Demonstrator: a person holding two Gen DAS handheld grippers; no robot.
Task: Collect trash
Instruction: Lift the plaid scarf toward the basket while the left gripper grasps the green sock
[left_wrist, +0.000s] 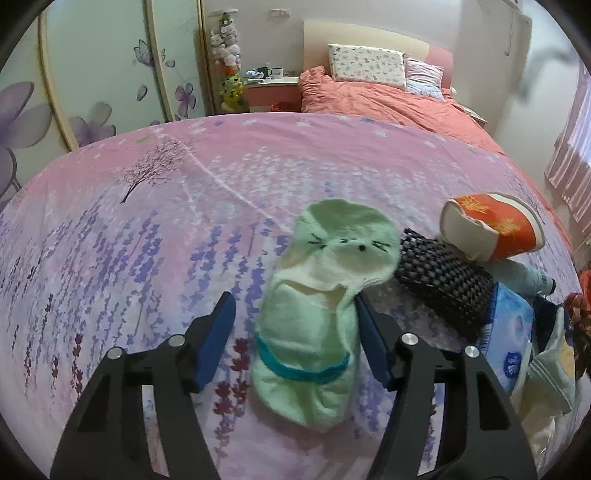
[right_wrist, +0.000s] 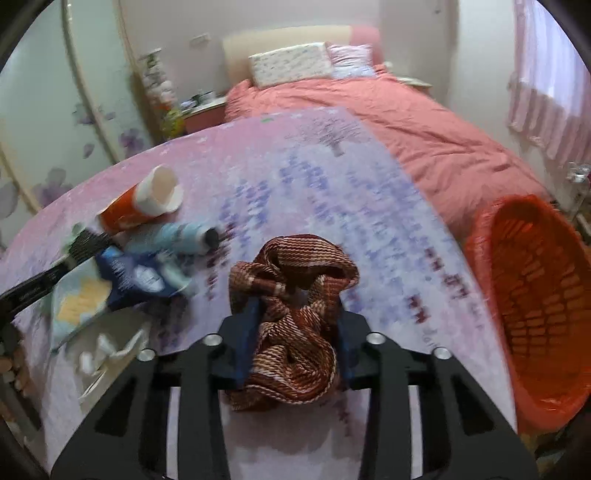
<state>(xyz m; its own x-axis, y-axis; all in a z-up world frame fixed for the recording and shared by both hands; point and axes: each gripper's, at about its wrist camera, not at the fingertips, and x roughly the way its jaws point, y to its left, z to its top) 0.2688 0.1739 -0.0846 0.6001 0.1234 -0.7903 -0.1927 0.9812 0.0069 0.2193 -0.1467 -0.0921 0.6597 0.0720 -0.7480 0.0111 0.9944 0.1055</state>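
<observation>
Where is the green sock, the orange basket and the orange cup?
green sock (left_wrist: 314, 295): left wrist view, on the middle of the sock, below its stitched face.
orange basket (right_wrist: 532, 295): right wrist view, on its slotted inner wall.
orange cup (left_wrist: 502, 225): left wrist view, on its orange side.

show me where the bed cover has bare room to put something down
Free: the cover left of the green sock, and the strip between the brown cloth and the orange basket. Crowded: around the paper cup and tissue pack.
</observation>
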